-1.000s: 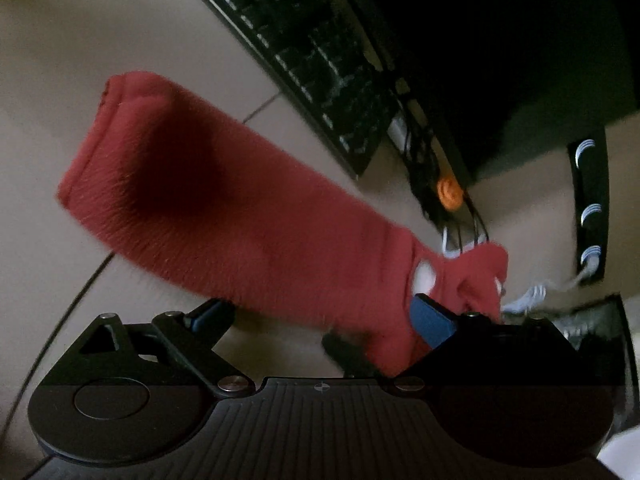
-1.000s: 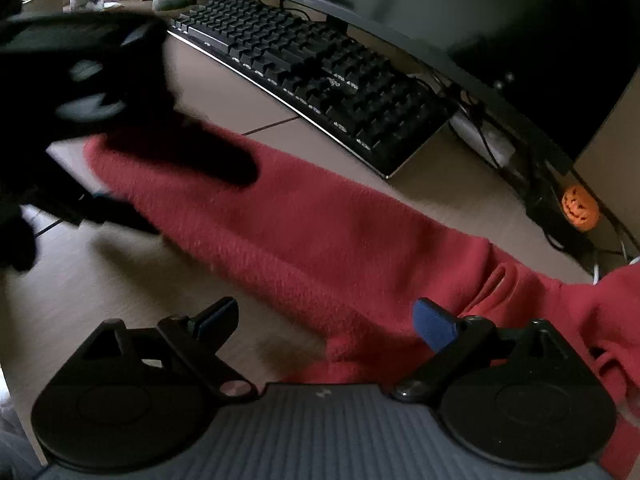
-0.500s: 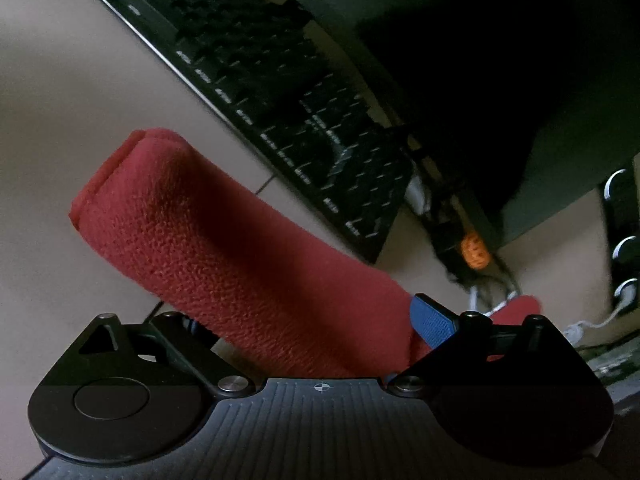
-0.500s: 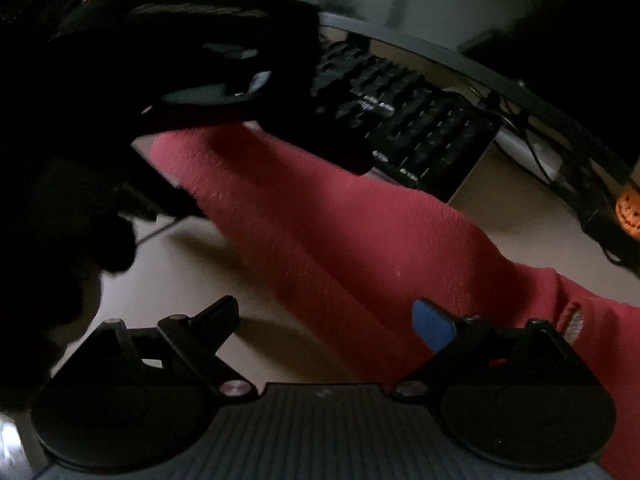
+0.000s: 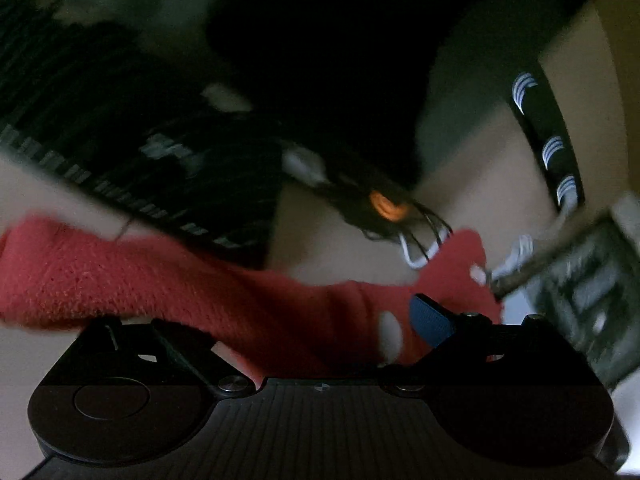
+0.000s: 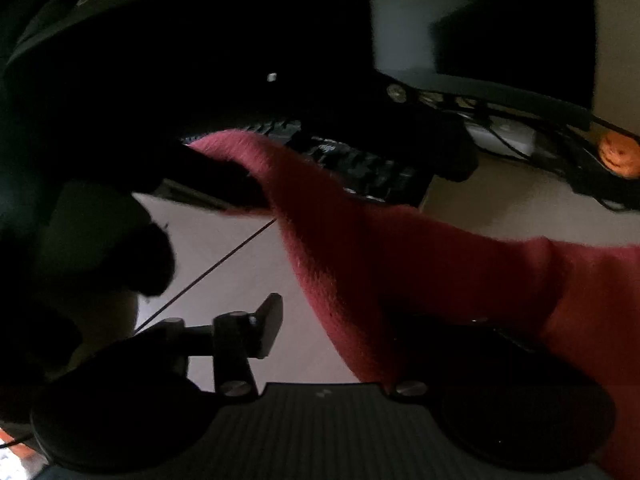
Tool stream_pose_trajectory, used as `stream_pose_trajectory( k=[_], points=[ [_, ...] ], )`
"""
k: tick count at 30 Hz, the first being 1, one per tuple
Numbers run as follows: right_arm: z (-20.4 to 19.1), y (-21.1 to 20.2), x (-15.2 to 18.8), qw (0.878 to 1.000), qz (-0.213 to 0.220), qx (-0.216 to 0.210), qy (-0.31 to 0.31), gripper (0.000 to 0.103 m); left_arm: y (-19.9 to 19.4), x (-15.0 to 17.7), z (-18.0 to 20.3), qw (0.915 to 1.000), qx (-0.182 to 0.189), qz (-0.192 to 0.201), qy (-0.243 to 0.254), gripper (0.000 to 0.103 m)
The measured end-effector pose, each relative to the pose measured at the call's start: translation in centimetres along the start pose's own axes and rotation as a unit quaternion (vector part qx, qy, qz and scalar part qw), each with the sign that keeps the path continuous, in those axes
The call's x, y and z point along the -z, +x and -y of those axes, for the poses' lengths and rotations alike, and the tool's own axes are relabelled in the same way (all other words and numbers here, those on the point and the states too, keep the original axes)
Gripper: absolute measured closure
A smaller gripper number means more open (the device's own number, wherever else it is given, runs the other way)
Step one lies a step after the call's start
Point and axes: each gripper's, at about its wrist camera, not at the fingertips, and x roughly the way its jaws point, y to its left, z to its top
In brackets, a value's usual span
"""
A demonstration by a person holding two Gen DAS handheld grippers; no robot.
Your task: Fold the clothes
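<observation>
A thick red fleece garment [image 5: 160, 280] lies across my left gripper [image 5: 312, 320], filling the space between its wide-set fingers, whose blue pad [image 5: 430, 320] presses its side. The left gripper is shut on it and holds it off the tan desk [image 5: 348, 248]. From the right wrist, the dark left gripper [image 6: 160, 80] looms at upper left with the garment [image 6: 400, 260] sloping down from it. My right gripper [image 6: 320, 328] has its jaws closing with the garment between them. Its left finger [image 6: 268, 328] stands just clear of the fabric, and its right finger is buried under it.
A black keyboard [image 6: 360, 164] and a dark monitor [image 6: 500, 20] stand behind the garment. An orange pumpkin figure [image 6: 618, 152] sits among cables at the right. A black power strip [image 5: 548, 148] lies at the far right in the left wrist view.
My left gripper carried the garment's end up and over toward the right gripper and rolled. The right gripper's left finger swung inward, and the fabric now covers its right finger.
</observation>
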Motion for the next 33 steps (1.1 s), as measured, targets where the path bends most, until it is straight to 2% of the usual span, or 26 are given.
stream_pose_trajectory(
  k=[2,5,8,10,14,17,21,24,27,29,33],
  points=[
    [0.8,-0.9,0.3,1.000,0.006,-0.003,0.016,0.059,0.6,0.0,2.0,0.9993,0.001,-0.008,0.037,0.008],
    [2.0,-3.0,0.7,0.999,0.024,0.000,0.034,0.060,1.6,0.0,4.1,0.9981,0.010,-0.018,0.058,0.010],
    [3.7,-5.9,1.3,0.997,0.053,0.010,0.058,0.061,2.6,0.1,7.1,0.9942,0.025,-0.028,0.100,0.017],
    [5.1,-8.1,2.1,0.994,0.073,0.023,0.079,0.061,3.3,0.2,9.7,0.9891,0.045,-0.038,0.135,0.022],
    [7.6,-12.5,4.7,0.988,0.098,0.058,0.108,0.061,5.6,1.0,14.9,0.9784,0.084,-0.062,0.178,0.022],
    [9.2,-15.0,7.4,0.984,0.084,0.084,0.136,0.060,7.6,3.0,18.2,0.9693,0.121,-0.093,0.193,0.022],
    [11.4,-18.6,11.3,0.972,0.073,0.113,0.193,0.053,10.0,6.6,21.8,0.9560,0.139,-0.130,0.223,0.015],
    [12.7,-21.7,13.3,0.961,0.083,0.133,0.226,0.051,10.8,8.4,23.0,0.9553,0.127,-0.132,0.232,0.011],
    [14.3,-24.5,14.1,0.951,0.103,0.149,0.250,0.051,10.0,9.2,23.5,0.9574,0.086,-0.119,0.249,0.009],
    [15.1,-25.8,13.7,0.949,0.115,0.152,0.251,0.051,9.3,9.8,23.2,0.9533,0.040,-0.112,0.277,0.009],
    [17.9,-26.3,11.6,0.950,0.126,0.137,0.251,0.052,9.2,11.5,22.4,0.9404,-0.021,-0.112,0.320,0.009]
  ],
)
